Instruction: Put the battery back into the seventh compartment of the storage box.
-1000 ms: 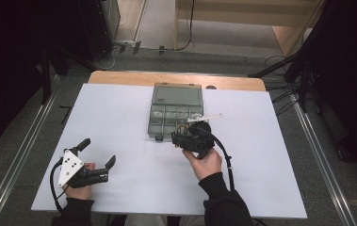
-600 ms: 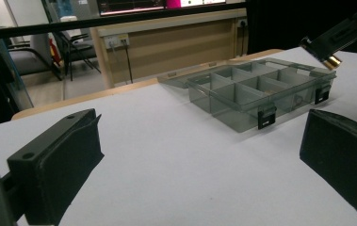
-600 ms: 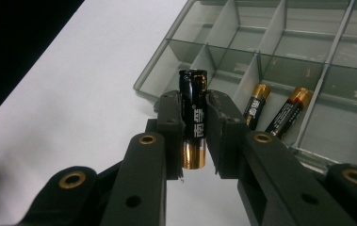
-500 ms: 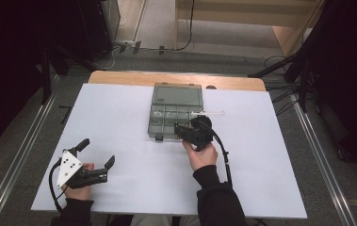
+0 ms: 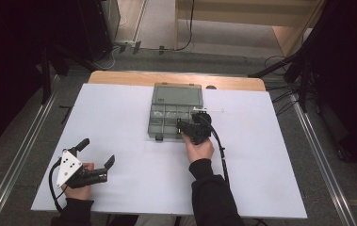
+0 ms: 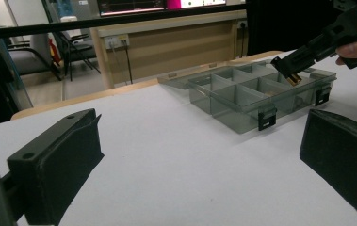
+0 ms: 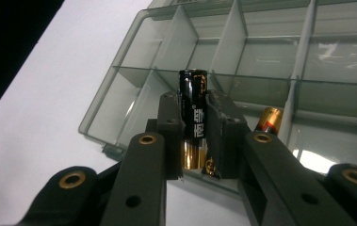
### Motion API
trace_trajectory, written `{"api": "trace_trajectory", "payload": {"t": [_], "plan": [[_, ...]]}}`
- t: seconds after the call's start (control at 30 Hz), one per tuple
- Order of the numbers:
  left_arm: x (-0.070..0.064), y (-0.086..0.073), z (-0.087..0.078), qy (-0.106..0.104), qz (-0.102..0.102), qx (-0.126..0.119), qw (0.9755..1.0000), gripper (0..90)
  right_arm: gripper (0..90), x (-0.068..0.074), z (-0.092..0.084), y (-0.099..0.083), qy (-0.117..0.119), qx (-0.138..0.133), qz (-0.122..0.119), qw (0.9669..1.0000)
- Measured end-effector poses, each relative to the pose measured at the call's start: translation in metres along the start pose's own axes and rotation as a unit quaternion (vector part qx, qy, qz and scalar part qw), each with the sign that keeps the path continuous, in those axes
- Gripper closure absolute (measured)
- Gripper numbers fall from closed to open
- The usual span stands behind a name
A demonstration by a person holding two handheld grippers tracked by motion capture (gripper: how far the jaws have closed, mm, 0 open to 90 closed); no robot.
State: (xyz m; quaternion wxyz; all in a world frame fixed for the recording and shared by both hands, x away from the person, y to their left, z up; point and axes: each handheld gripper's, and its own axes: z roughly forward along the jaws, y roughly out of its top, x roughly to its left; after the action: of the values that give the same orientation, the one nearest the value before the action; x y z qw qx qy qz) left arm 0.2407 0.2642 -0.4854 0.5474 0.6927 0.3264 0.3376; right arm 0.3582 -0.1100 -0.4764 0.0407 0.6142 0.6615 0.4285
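Right gripper brings a battery down over the compartment box

The right gripper [image 7: 194,136] pinches a black-and-gold battery [image 7: 192,120] between its pads, the cell standing along the jaws with its dark end poking out past the tips. Compared with a second ago, this gripper has moved forward and lower, from the near edge of the clear compartment box [image 5: 175,101] to above its front row of cells. A second battery [image 7: 269,119] already lies in a compartment just beside the jaws. I judge the drop is close, with only lowering and letting go left. The left gripper [image 5: 95,153] rests spread and empty on the white worktop [image 5: 133,188], well apart from the box and unmoved.
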Motion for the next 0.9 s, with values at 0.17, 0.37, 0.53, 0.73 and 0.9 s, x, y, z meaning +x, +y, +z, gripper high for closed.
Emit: {"api": "trace_trajectory", "payload": {"t": [0.17, 0.37, 0.53, 0.73, 0.9], "plan": [[0.000, 0.000, -0.001, 0.001, -0.001, 0.000, 1.0000, 0.0, 76.5, 0.001, 0.004, 0.003, -0.022, 0.007, 0.001, 0.9997], [0.001, 0.000, -0.001, 0.000, -0.001, -0.001, 1.0000, 0.0, 27.7, 0.005, 0.000, 0.002, -0.047, -0.013, -0.007, 0.9988], [-0.001, 0.000, 0.000, -0.002, 0.002, 0.000, 1.0000, 0.0, 0.0, 0.013, -0.002, -0.002, -0.058, -0.017, -0.079, 0.9950], [-0.001, 0.000, 0.000, -0.002, 0.002, -0.001, 1.0000, 0.0, 0.0, 0.015, -0.009, -0.011, -0.035, -0.038, -0.131, 0.9900], [-0.001, 0.000, 0.001, -0.003, 0.004, 0.001, 1.0000, 0.0, 0.0, 0.013, -0.024, -0.022, -0.026, -0.065, -0.162, 0.9843]]}}
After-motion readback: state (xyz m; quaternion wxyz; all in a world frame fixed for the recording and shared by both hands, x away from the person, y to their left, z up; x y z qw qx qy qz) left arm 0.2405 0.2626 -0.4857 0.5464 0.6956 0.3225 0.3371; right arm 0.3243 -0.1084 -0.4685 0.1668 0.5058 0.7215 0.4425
